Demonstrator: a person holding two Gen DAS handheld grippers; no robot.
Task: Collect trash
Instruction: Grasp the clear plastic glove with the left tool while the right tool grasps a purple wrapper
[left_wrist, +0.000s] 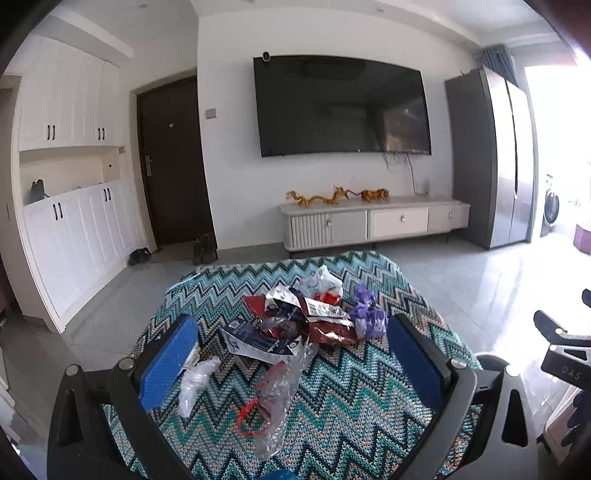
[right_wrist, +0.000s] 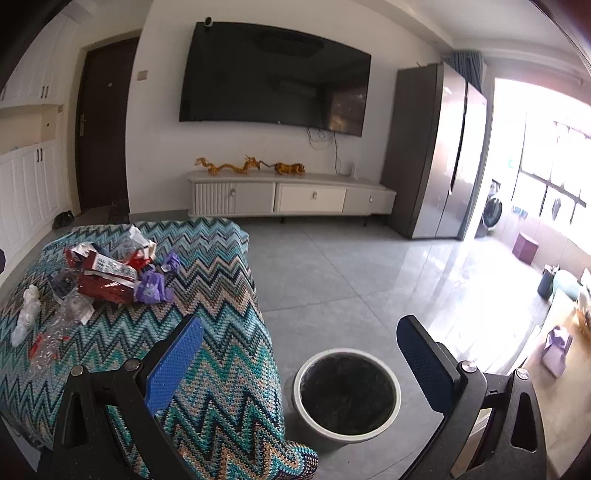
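Observation:
A heap of trash lies on a table under a zigzag cloth (left_wrist: 351, 406): a red foil wrapper (left_wrist: 328, 328), a purple wrapper (left_wrist: 369, 317), a crumpled white piece (left_wrist: 194, 384) and a clear plastic bag (left_wrist: 280, 398) with red trim. My left gripper (left_wrist: 291, 347) is open above the near side of the heap, with the clear bag between its blue pads (left_wrist: 166, 362). My right gripper (right_wrist: 303, 358) is open over the floor, above a round white bin (right_wrist: 347, 395) with a black liner. The heap, with its red foil wrapper (right_wrist: 105, 284), lies to its left.
The bin stands on the grey tile floor close to the table's right side (right_wrist: 236, 369). A low white TV cabinet (right_wrist: 291, 197) and a wall TV (right_wrist: 273, 77) are at the far wall, a grey fridge (right_wrist: 439, 155) to the right. The right gripper's frame (left_wrist: 565, 343) shows at the edge.

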